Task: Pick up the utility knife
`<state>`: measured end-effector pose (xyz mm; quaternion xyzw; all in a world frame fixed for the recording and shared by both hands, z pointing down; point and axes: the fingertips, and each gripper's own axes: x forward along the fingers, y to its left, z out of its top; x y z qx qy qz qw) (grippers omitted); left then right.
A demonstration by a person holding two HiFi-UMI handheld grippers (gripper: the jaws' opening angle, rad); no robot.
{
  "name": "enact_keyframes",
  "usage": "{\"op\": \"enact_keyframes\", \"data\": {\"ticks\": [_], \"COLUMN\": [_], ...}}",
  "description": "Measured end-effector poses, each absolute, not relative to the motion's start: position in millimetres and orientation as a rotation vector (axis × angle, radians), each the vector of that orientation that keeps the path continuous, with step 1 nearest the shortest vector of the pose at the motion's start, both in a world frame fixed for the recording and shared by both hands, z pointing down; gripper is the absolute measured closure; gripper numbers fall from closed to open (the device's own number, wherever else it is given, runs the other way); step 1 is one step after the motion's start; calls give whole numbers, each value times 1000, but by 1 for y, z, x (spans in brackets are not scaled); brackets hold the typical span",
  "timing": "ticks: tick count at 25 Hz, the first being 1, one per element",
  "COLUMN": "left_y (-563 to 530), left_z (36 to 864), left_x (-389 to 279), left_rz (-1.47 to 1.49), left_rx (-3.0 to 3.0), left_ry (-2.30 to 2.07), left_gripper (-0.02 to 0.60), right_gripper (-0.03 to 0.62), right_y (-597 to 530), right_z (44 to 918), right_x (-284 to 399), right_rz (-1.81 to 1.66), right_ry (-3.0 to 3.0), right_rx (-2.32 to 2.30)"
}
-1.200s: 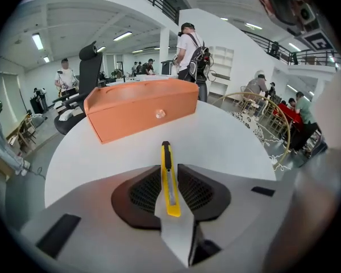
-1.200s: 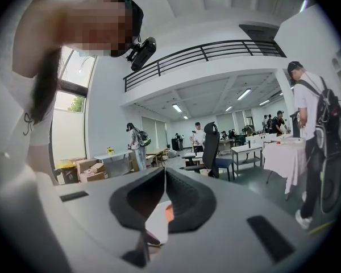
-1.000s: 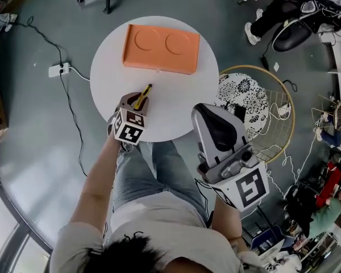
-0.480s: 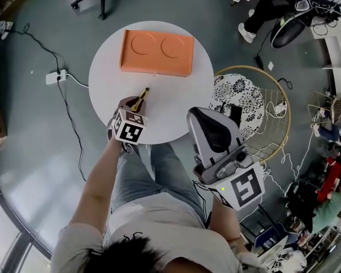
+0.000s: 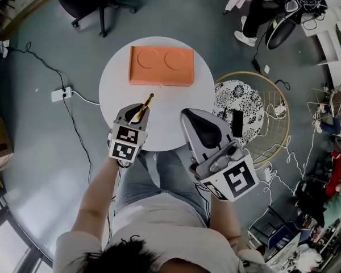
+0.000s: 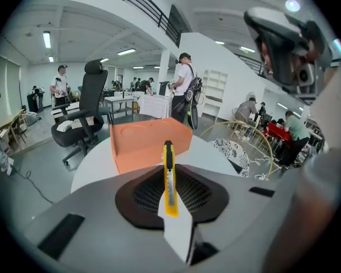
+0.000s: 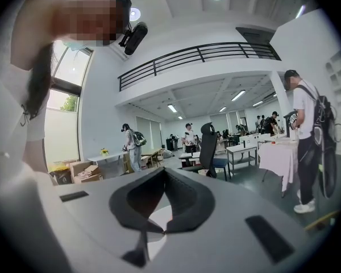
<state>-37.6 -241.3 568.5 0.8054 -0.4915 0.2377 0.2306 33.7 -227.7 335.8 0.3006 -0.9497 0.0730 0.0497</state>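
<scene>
Yellow plastic utility knife point(image 5: 144, 107) sits clamped in my left gripper point(image 5: 137, 114), tip pointing to one o'clock over the round white table point(image 5: 115, 84), toward the orange moulded tray point(image 5: 161, 66) at twelve. My right gripper point(image 5: 194, 124), at four o'clock, is clenched on nothing.

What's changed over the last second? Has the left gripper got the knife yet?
Very little. The left gripper was already shut on the utility knife and still holds it over the near side of the white table. The right gripper, shut and empty, drifted slightly in over the table's edge. The orange tray hasn't moved.
</scene>
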Motion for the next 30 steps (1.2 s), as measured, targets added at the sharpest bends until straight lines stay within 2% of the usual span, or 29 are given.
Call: {"op": "enact_keyframes", "data": {"ticks": [17,24,30], "left_y": [-215,-194,-184], "left_z": [343,288,277], "left_x": [-82,-94,-102], "left_rz": [58,-88,-135], "left_rx": [2641,2764,2801], "left_ry": [-1247,-1177,-1145], "left_gripper": [517,517,517], "right_gripper": [586,586,586], "right_y": [-205,-191,-183], "right_z": [317,301,292], "right_x": [-27,-44,-57], "right_rz": [144,75,39], "right_ry": [-2905,-2911,-2923], "right_rx": [999,996,997]}}
